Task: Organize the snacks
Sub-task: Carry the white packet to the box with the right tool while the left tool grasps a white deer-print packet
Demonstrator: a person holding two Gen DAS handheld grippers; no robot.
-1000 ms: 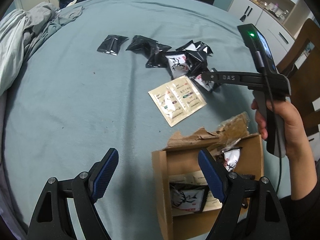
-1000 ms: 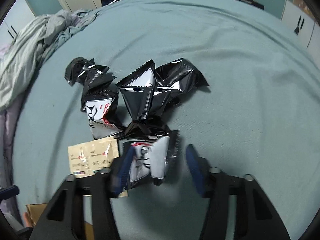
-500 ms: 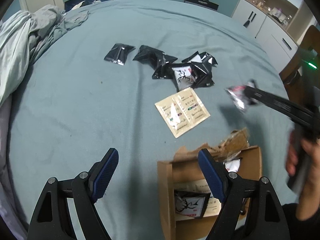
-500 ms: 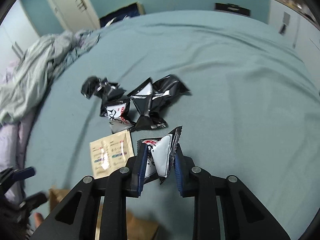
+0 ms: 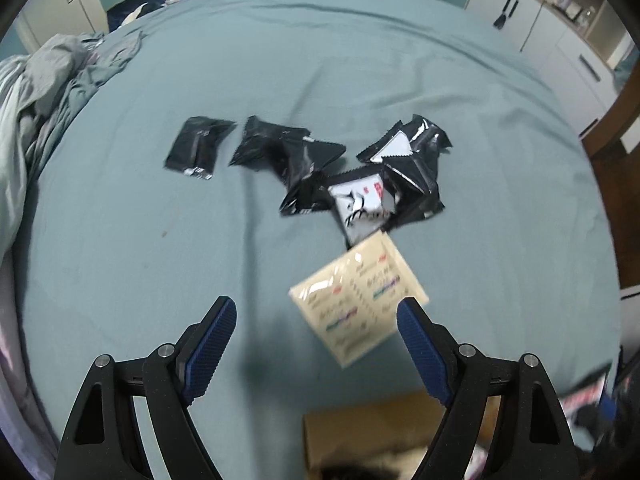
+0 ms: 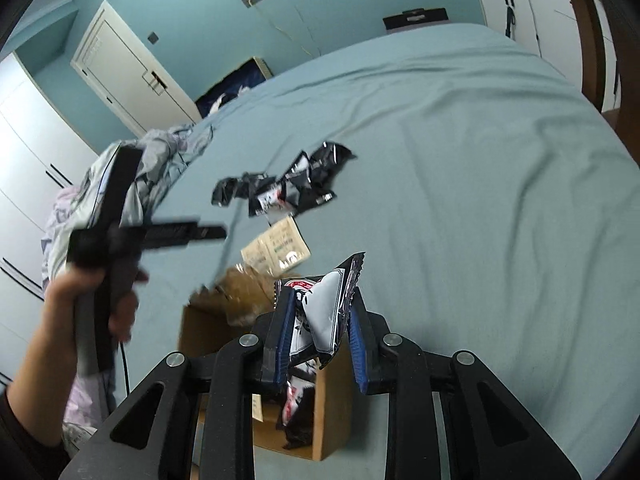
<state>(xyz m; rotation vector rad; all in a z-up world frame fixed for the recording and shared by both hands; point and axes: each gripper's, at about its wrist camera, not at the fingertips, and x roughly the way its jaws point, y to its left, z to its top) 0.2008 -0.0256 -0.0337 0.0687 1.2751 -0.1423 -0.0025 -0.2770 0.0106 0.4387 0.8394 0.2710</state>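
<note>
Above one cardboard box [image 6: 320,424], right gripper [image 6: 320,344] pinching one snack packet [image 6: 326,312]

Glossy foil snack packets [image 5: 384,176] on matt cloth bedsheet [image 5: 360,80] — brown cardboard box [image 6: 224,332].

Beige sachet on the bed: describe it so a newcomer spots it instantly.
On the teal bedsheet, find the cluster of black snack packets mid-bed. The beige sachet lies flat just nearer the camera, ahead of the open left gripper. It is the only pale, flat, rectangular packet there.
</note>
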